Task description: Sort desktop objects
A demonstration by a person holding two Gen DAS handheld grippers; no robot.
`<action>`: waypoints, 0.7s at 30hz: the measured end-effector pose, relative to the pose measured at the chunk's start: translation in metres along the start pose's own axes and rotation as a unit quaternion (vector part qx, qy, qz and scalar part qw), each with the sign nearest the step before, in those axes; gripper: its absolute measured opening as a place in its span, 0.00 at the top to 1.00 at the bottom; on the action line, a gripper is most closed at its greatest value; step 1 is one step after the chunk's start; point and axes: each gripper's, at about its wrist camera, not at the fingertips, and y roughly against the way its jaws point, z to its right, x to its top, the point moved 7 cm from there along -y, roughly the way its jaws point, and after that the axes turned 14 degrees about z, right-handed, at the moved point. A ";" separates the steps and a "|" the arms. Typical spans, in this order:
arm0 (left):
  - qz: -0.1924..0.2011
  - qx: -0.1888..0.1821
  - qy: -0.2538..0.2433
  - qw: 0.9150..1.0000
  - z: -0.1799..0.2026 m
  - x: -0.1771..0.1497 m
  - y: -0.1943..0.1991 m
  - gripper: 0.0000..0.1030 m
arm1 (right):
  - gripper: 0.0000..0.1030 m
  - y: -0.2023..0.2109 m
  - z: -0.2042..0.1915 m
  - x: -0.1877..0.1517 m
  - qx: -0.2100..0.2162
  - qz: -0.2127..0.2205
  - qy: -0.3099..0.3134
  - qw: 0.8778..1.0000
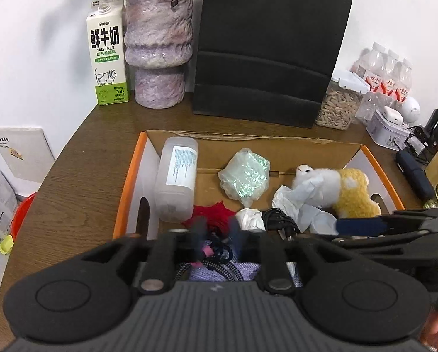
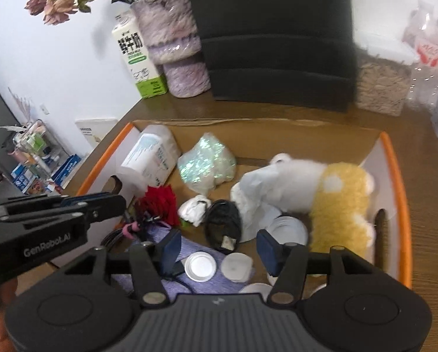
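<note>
Box [image 2: 395,176] on the desk [image 1: 81,158] holds mixed clutter. Left gripper [image 1: 217,231] and right gripper [image 2: 219,248] hover over its near end, jaws apart, empty. Risk: closing here may snag the cable [image 2: 222,226] or cloth [image 2: 189,281], dragging the lids [image 2: 200,265].

The right tongs [image 2: 216,252] are seen with jaws apart above an orange-rimmed cardboard box [image 2: 395,182] on the brown table [image 2: 430,220]; nothing is gripped between them. Below them, two white lids [image 2: 200,266] are seen on a purple cloth [image 2: 189,281]. Further in, a yellow and white plush toy [image 2: 336,199], a black coiled cable [image 2: 222,223], a red flower [image 2: 160,202], an iridescent bag [image 2: 207,161] and a white bottle [image 2: 151,158] are found. The left tongs [image 2: 107,205] are seen at the left edge.
</note>
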 end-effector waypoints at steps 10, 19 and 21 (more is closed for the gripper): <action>0.053 0.060 0.012 0.997 -0.020 0.010 0.037 0.00 | 0.13 0.048 0.046 -0.004 -0.128 0.010 0.007 0.992; 0.028 0.042 -0.014 0.999 -0.017 -0.022 0.093 0.00 | 0.12 0.114 0.033 -0.031 -0.119 0.045 0.037 0.991; 0.045 0.040 -0.022 0.998 -0.011 -0.025 0.115 0.00 | 0.12 0.134 0.027 -0.035 -0.114 0.064 0.034 0.991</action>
